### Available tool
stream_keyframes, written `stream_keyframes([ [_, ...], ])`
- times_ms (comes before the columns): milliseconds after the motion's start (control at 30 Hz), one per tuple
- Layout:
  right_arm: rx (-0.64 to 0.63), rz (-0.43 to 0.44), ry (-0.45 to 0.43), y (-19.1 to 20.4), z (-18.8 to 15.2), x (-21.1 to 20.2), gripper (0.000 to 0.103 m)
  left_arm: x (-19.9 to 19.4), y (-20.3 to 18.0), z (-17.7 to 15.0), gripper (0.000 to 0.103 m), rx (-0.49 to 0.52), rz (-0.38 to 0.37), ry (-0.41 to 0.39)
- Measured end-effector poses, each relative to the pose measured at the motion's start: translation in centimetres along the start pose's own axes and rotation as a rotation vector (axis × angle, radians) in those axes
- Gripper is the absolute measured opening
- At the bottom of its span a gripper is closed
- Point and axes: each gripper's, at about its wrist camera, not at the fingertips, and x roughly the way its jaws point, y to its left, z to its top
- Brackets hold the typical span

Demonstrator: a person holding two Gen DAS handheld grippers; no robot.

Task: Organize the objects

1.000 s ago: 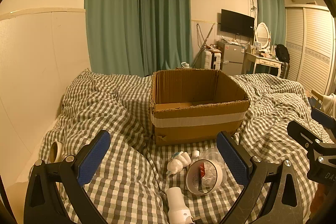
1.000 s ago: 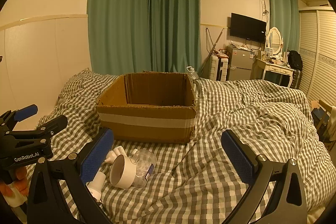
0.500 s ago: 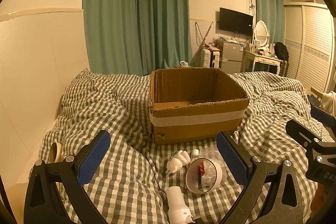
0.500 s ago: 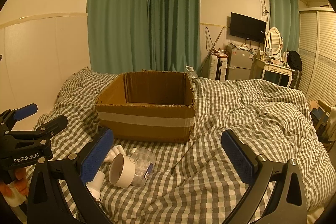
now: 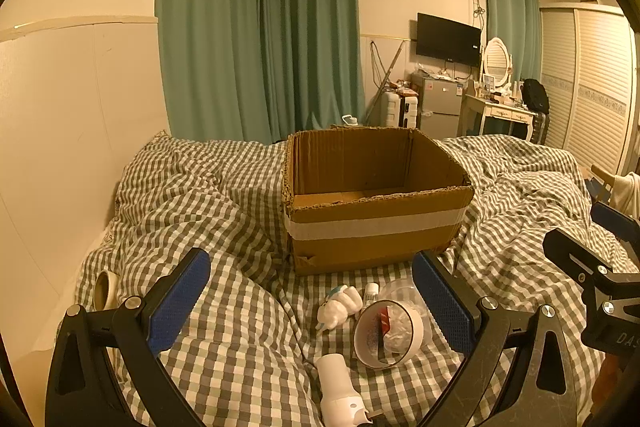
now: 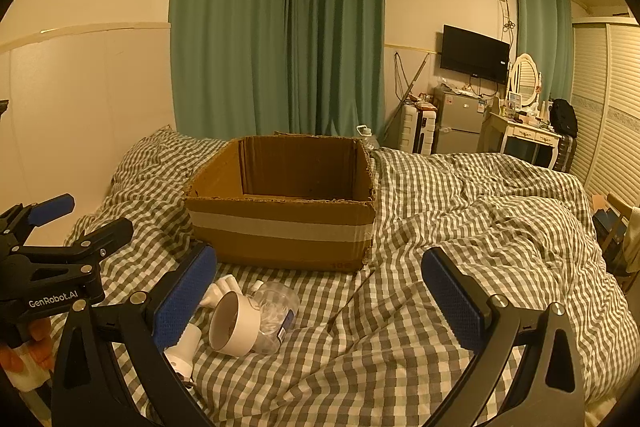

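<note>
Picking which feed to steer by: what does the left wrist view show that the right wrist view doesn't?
Only the left wrist view shows the tape roll lying by the wall at the bed's left edge, and the open left gripper head-on. Only the right wrist view shows the open right gripper head-on, over bare checked duvet. Both show the cardboard box and, in front of it, the white ring, clear plastic container and white bottle.
</note>
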Motion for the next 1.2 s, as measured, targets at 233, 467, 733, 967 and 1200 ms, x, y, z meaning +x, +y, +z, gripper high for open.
stream_keyframes([
  [233, -0.008, -0.004, 0.002, 0.1, -0.1, 0.0, 0.103, 0.0, 0.1, 0.0, 0.103, -0.037, 0.061, 0.004],
  [467, -0.008, 0.015, 0.022, 0.3, -0.3, 0.6, 0.101, 1.0, 0.2, -0.6, 0.103, -0.053, 0.074, 0.045],
  [733, -0.016, 0.048, 0.105, 0.6, -1.5, 3.0, 0.101, 4.3, -0.1, -2.7, 0.103, -0.035, 0.084, 0.183],
  [967, -0.050, 0.072, 0.196, 1.5, -3.6, 5.7, 0.101, 6.9, -0.1, -4.9, 0.103, -0.022, 0.088, 0.274],
  [1200, -0.064, 0.096, 0.278, 2.0, -5.4, 7.9, 0.101, 9.4, 0.4, -7.1, 0.103, -0.026, 0.082, 0.395],
])
